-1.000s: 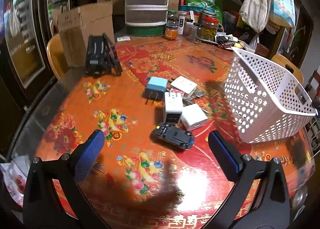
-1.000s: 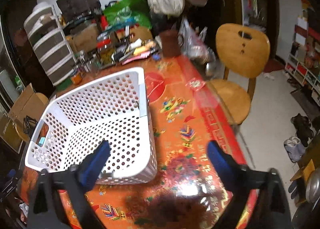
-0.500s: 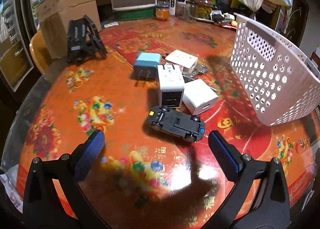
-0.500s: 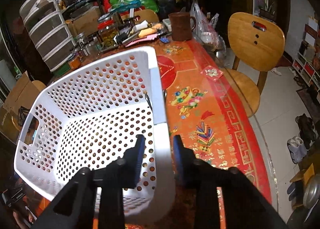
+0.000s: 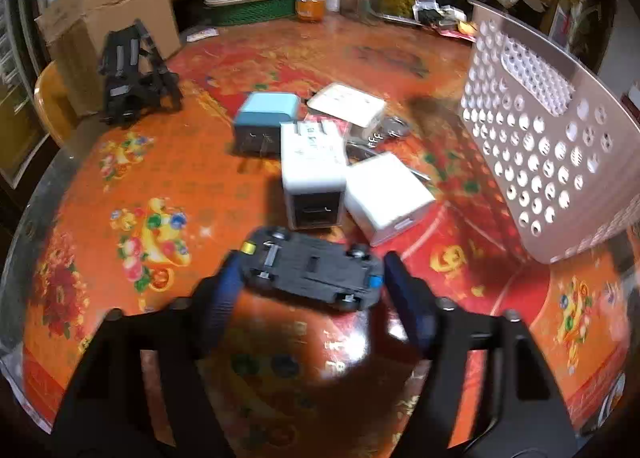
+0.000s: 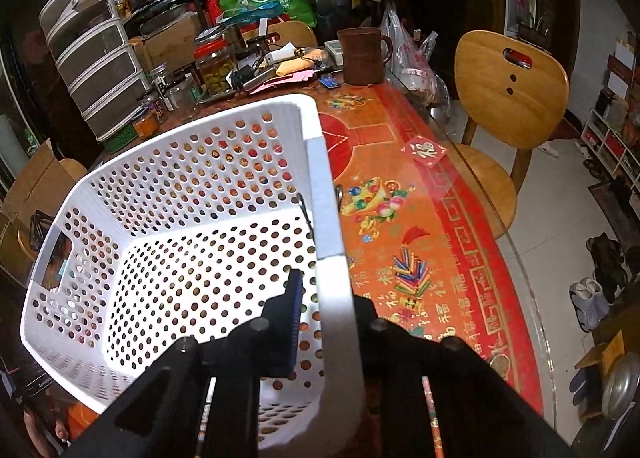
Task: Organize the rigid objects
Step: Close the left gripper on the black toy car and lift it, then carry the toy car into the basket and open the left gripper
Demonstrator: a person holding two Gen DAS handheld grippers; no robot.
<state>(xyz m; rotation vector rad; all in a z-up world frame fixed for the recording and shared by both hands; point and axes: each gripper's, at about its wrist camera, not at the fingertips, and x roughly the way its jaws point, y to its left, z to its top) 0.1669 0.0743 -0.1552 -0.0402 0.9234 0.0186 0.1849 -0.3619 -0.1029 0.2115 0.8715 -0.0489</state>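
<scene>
A black toy car (image 5: pixel 312 270) lies upside down on the red patterned table. My left gripper (image 5: pixel 312 278) has its blue pads on either side of the car, closed onto its two ends. Behind the car lie two white chargers (image 5: pixel 312 173) (image 5: pixel 386 195), a blue charger (image 5: pixel 266 123), a flat white plug (image 5: pixel 348 103) and keys (image 5: pixel 394 127). The white perforated basket (image 5: pixel 560 153) stands to the right. My right gripper (image 6: pixel 324 294) is shut on the near rim of that basket (image 6: pixel 328 217), one finger inside, one outside. No object shows inside the basket.
A black folding stand (image 5: pixel 128 73) and a cardboard box (image 5: pixel 108 25) sit at the far left. Jars (image 5: pixel 310 3), drawer units (image 6: pixel 96 57) and a brown mug (image 6: pixel 362 55) crowd the table's back. A wooden chair (image 6: pixel 508 97) stands beside the table's right edge.
My left gripper moved forward and down to the toy car and closed around it. My right gripper went from open beside the basket to shut on its rim.
</scene>
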